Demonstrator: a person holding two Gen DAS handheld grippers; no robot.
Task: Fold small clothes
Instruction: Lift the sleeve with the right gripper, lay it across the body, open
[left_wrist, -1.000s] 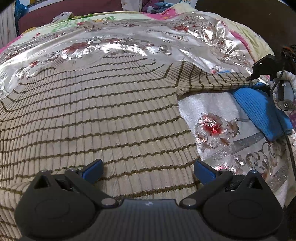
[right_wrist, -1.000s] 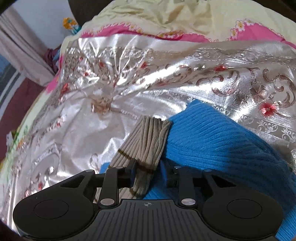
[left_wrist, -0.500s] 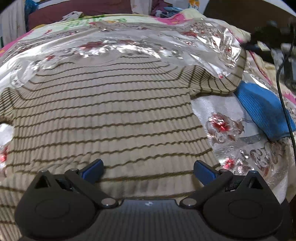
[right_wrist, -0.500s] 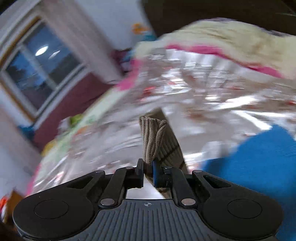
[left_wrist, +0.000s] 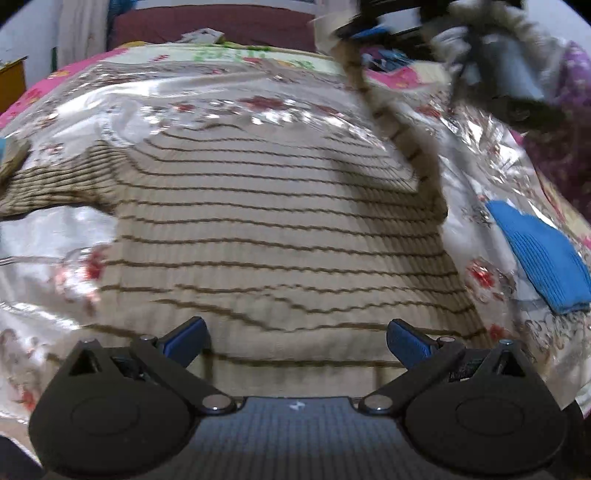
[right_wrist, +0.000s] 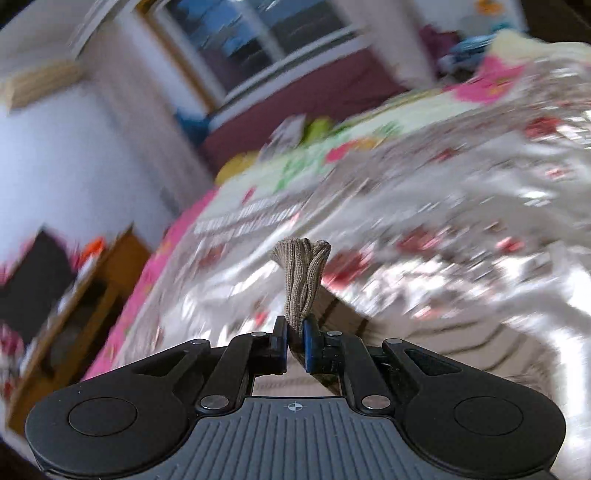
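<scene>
Striped beige sweater (left_wrist: 280, 229): spread flat on silver floral bedcover (left_wrist: 229, 99), body near, one sleeve lifted at far right. Sleeve cuff (right_wrist: 303, 277): bunched, clamped between the right gripper (right_wrist: 294, 345) fingers, raised off the cover. Left gripper (left_wrist: 297, 338): fingers wide apart over the hem, holding nothing. Blue knit garment (left_wrist: 543, 258): lies at right, apart from the sweater.

No words, brand names or numbers can be read in either view. The green marks on the pale bedsheet (left_wrist: 255, 55) at the far end of the bed are too blurred to tell whether they are lettering. The printed item (right_wrist: 286, 133) lying there is likewise illegible.
</scene>
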